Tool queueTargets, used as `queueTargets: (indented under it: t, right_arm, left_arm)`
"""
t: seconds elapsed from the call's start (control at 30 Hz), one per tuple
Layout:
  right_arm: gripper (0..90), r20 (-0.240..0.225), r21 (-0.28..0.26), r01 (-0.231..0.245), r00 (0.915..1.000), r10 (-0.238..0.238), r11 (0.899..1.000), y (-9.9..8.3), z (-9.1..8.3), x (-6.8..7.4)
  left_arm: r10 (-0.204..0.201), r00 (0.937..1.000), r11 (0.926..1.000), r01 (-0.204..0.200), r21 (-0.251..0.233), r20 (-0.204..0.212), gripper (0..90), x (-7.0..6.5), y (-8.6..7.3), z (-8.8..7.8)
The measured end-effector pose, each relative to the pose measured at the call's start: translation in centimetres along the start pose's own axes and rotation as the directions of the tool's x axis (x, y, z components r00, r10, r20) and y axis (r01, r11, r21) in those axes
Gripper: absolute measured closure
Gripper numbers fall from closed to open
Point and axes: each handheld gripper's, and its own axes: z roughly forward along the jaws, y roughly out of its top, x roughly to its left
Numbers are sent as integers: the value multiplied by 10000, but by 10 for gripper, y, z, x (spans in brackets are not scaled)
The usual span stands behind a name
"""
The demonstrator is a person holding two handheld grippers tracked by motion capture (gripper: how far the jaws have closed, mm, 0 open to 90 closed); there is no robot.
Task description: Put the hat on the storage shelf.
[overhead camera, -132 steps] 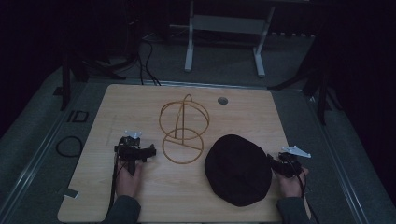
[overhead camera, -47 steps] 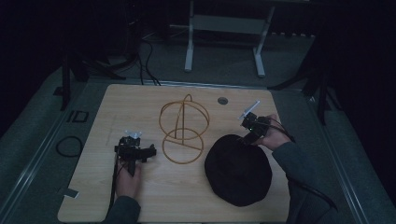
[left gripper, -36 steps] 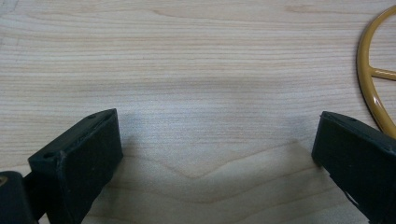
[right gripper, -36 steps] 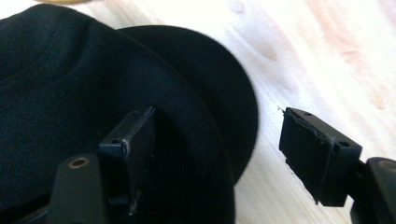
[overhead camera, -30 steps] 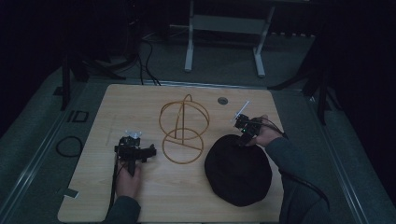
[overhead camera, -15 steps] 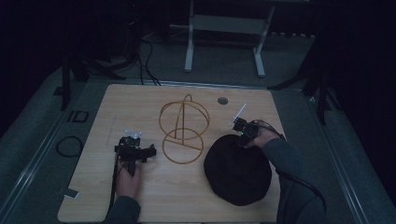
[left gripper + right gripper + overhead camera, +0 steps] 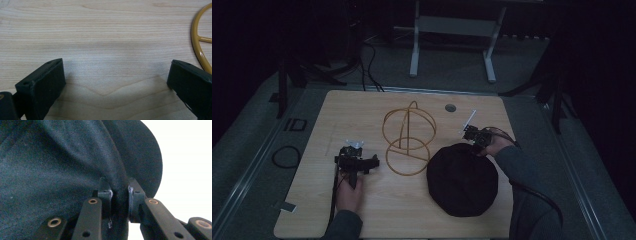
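Your right claw (image 7: 119, 195) pinches a fold of the black hat (image 7: 462, 179), which lies on the bench (image 7: 362, 110) beside the yellow wire stand (image 7: 408, 137). Your left claw (image 7: 117, 82) sits wide and empty. The small pinch could slip if you pull fast.

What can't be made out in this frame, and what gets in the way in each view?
- Table under the black hat: high view, covered by the hat.
- The hat's shape and far edge: right gripper view, fabric runs off the frame; the background is overexposed white.
- Gold wire stand: left gripper view, cut off by the right edge.
- Small round item near the table's far edge: high view, too small and dim to identify.
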Motion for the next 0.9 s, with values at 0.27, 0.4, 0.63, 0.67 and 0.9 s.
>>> queueTargets:
  t: [0.27, 0.4, 0.63, 0.67, 0.9]
  right_arm:
    - [775, -358, 10, -552, 9978, 552, 9985, -14, -8, -9]
    - [775, -340, 125, -1092, 9934, 1096, 9939, -20, -16, -15]
    - [776, -300, 125, -1814, 9829, 1817, 9833, -28, -29, -21]
    - [776, -335, 135, -1900, 9812, 1903, 9817, -28, -31, -22]
    - [780, -580, 141, -2624, 9631, 2628, 9648, -33, -42, -28]
  left_arm:
    - [11, 10000, 10000, -11, 8, 0, 12, 0, 0, 0]
    - [-10, 10000, 10000, 10, -9, -1, 12, 0, 0, 0]
    - [-9, 10000, 10000, 9, -9, 0, 12, 0, 0, 0]
    - [-8, 10000, 10000, 8, -8, 0, 12, 0, 0, 0]
    - [-14, 10000, 10000, 14, -16, 0, 12, 0, 0, 0]
